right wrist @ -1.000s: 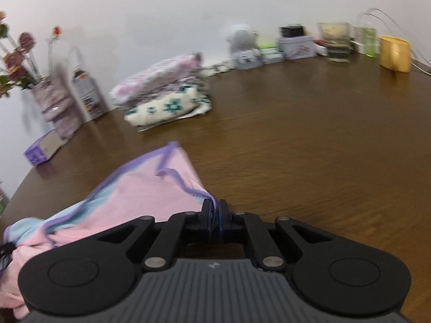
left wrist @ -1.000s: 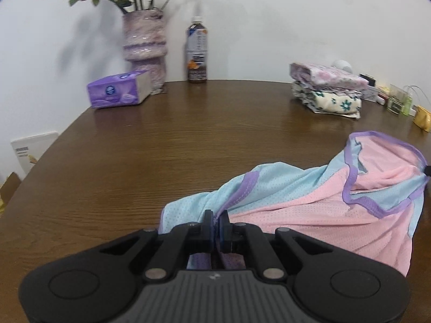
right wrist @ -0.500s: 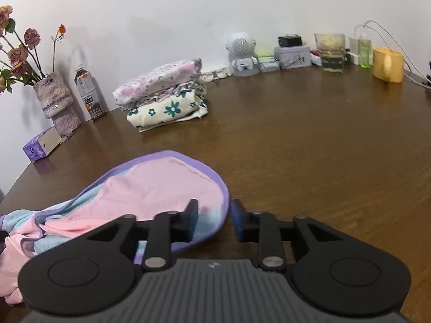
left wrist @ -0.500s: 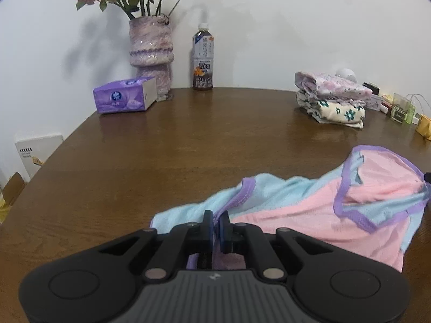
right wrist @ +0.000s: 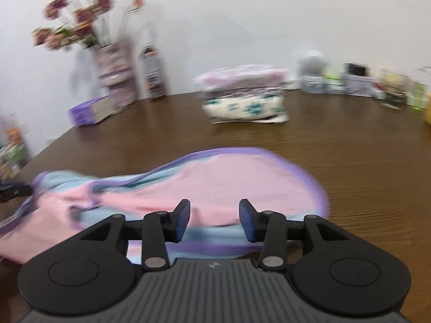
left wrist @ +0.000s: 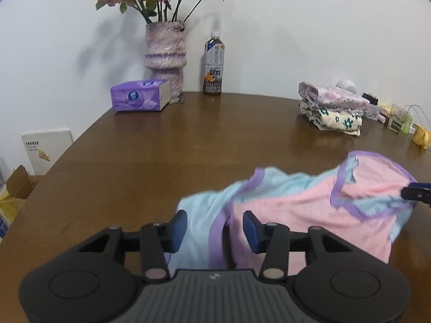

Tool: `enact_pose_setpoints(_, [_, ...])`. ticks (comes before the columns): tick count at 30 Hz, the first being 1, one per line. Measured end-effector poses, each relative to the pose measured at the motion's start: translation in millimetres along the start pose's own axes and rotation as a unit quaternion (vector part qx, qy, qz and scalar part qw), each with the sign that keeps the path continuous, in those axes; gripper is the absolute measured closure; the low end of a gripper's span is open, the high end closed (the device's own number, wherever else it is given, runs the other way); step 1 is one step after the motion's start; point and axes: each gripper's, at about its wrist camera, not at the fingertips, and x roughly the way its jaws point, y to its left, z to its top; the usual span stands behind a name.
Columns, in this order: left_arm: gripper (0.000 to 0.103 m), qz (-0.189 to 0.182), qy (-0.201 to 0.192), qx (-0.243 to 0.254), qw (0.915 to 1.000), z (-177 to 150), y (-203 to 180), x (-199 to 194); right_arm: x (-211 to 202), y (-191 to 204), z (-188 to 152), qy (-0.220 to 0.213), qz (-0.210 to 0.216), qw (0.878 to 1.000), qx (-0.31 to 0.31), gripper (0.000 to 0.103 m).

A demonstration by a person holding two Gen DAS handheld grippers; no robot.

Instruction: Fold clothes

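A pink and light-blue garment with purple trim [left wrist: 301,207] lies crumpled on the brown table [left wrist: 188,150]. My left gripper [left wrist: 215,228] hovers at its near left end, jaws opening, with the cloth below the gap and neither pad pressing on it. In the right wrist view the same garment [right wrist: 215,185] spreads ahead of my right gripper [right wrist: 214,220], whose jaws are also opening over the near hem, free of the fabric. The right gripper's tip shows at the garment's far right edge [left wrist: 416,192]. The right wrist view is motion-blurred.
A stack of folded floral clothes [left wrist: 334,113] sits at the back right. A purple tissue box [left wrist: 140,99], a vase of dried roses [left wrist: 165,53] and a drink bottle [left wrist: 214,64] stand along the wall. Small jars and a yellow cup [left wrist: 421,137] crowd the far right.
Both grippers have let go of the garment and their jaws have spread apart. The cloth has dropped onto the table. Both grippers have drawn back, the right one rolling level.
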Motion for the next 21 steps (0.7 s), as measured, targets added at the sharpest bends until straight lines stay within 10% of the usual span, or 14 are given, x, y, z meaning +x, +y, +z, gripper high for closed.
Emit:
enact_pose_setpoints(8, [0.054, -0.032, 0.034, 0.034, 0.9983, -32, 2, -21, 22, 22, -7, 0.033, 0.004, 0.999, -0.031, 0.055])
enact_pose_setpoints(12, [0.098, -0.041, 0.029, 0.07, 0.9963, -36, -7, -13, 25, 14, -12, 0.041, -0.001, 0.999, -0.018, 0.055])
enact_pose_setpoints(21, [0.099, 0.015, -0.005, 0.072, 0.9973, 12, -3, 29, -2, 25, -30, 0.055, -0.017, 0.997, -0.045, 0.075])
